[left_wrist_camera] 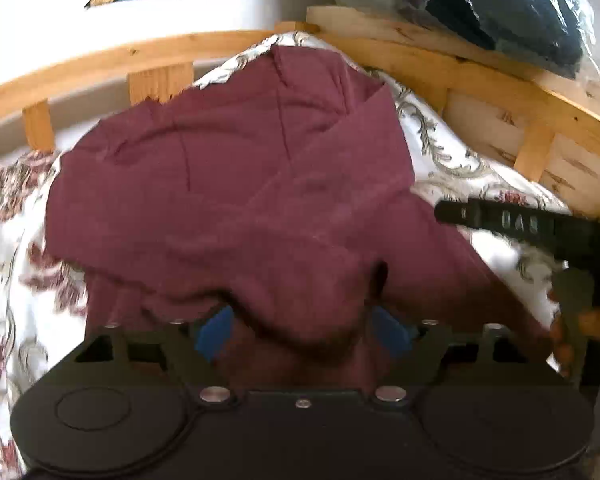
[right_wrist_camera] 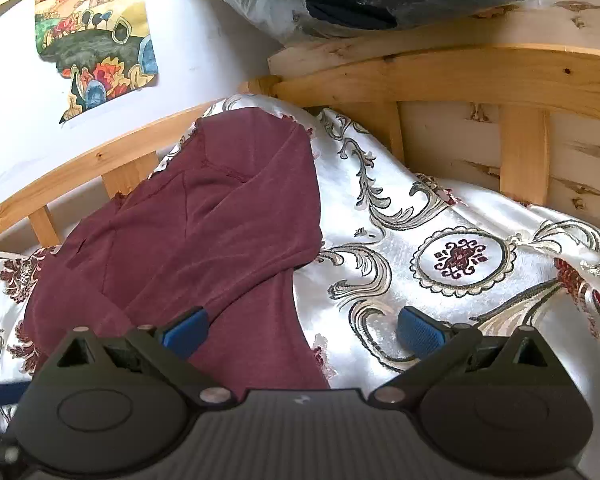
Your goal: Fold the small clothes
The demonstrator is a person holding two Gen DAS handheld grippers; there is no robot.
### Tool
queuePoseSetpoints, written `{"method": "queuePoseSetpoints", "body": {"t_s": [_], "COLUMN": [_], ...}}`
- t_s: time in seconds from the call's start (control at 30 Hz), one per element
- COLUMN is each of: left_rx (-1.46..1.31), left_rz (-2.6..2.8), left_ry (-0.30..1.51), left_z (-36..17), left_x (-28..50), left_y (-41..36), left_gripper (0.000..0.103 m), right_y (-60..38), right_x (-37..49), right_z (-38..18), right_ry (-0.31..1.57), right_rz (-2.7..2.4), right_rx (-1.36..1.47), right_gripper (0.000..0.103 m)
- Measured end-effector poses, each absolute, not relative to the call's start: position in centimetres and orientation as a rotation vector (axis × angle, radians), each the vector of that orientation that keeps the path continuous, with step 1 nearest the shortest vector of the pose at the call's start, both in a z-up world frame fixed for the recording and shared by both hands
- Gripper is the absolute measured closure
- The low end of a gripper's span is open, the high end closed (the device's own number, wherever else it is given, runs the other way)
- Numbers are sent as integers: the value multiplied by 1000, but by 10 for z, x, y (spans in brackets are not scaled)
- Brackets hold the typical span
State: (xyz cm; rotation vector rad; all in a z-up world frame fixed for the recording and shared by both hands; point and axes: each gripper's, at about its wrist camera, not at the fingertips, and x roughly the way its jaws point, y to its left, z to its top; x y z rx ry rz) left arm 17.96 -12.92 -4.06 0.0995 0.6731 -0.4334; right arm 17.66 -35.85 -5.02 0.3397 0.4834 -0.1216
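A maroon garment lies partly folded on a white patterned bedspread; it also shows in the right wrist view. My left gripper is open, its blue pads wide apart with a bunched fold of the garment lying between them. My right gripper is open and empty, its left blue pad over the garment's near edge and its right pad over the bedspread. The right gripper's black body shows at the right of the left wrist view.
A wooden bed frame runs behind the bedspread, also in the right wrist view. A dark bundle in clear plastic rests on its ledge. A colourful picture hangs on the white wall.
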Motion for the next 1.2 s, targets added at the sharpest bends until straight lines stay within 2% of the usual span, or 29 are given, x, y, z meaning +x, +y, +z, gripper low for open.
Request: {"method": "queuePoseSetpoints", "body": {"t_s": [0.17, 0.33, 0.53, 0.63, 0.97, 1.2], "left_rx": [158, 198, 213, 211, 446, 633], "left_rz": [-358, -302, -282, -291, -339, -298], "left_ry": [711, 743, 814, 813, 775, 683], "left_z": [-53, -60, -72, -72, -77, -90], "left_x": [166, 156, 142, 133, 106, 107], "left_y": [-112, -91, -62, -51, -45, -61], "left_gripper": [14, 7, 6, 5, 3, 0], "right_y": [-342, -303, -255, -243, -253, -261], "right_x": [176, 186, 189, 184, 157, 117], "right_z": [-48, -58, -81, -88, -68, -67], "right_ry": [470, 541, 606, 571, 610, 645], "right_rz": [-64, 26, 59, 59, 167, 166], "right_rx": [257, 31, -283, -405, -473, -493], "right_gripper": [0, 0, 0, 0, 0, 0]}}
